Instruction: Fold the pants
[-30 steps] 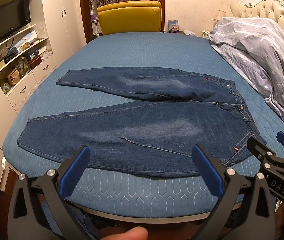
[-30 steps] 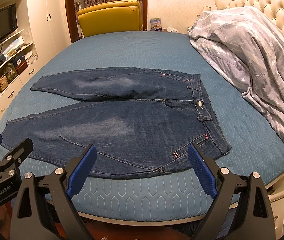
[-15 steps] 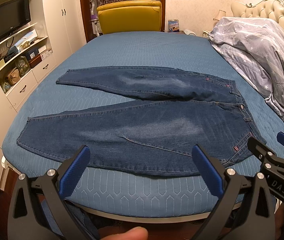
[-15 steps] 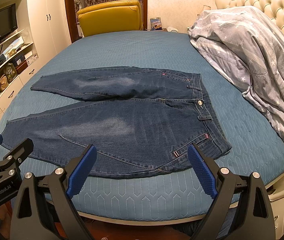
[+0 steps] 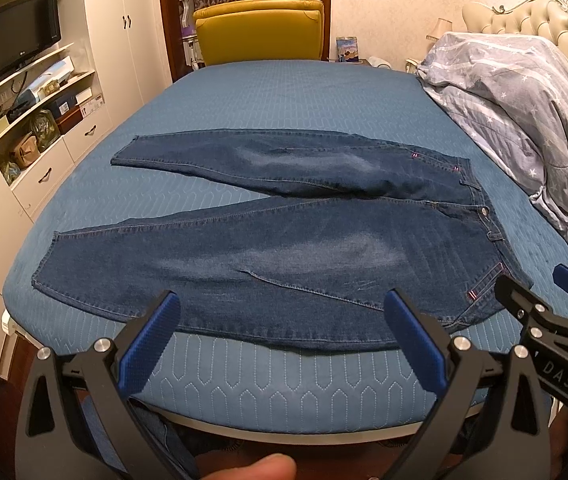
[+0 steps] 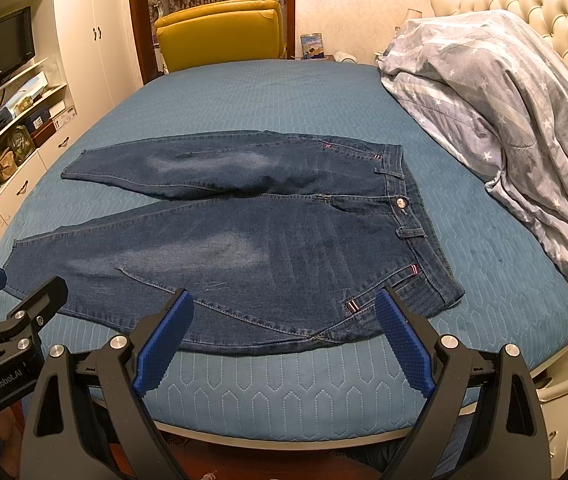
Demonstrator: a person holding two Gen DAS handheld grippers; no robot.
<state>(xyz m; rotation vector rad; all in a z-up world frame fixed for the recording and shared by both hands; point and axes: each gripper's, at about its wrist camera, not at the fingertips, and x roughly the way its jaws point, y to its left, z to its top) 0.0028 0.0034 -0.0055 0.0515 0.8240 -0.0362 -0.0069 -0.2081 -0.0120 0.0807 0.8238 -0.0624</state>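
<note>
Dark blue jeans [image 5: 284,240] lie flat on the blue bed cover [image 5: 284,92], waistband to the right, both legs spread toward the left in a V. In the right wrist view the jeans [image 6: 252,240] show their button and near pocket. My left gripper [image 5: 282,320] hovers open over the near edge of the bed, just short of the near leg's hem side. My right gripper [image 6: 284,316] is open too, held before the jeans' near seam by the hip. Neither touches the cloth. The right gripper [image 5: 555,304] shows at the left wrist view's right edge.
A grey star-patterned duvet [image 6: 503,120] is heaped at the bed's right by the tufted headboard [image 6: 555,28]. A yellow chair [image 5: 260,30] stands beyond the far edge. White cabinets with shelves and a TV [image 5: 16,36] line the left wall.
Both grippers have crept slightly nearer to the bed and jeans; the jeans have not moved and both grippers stay open.
</note>
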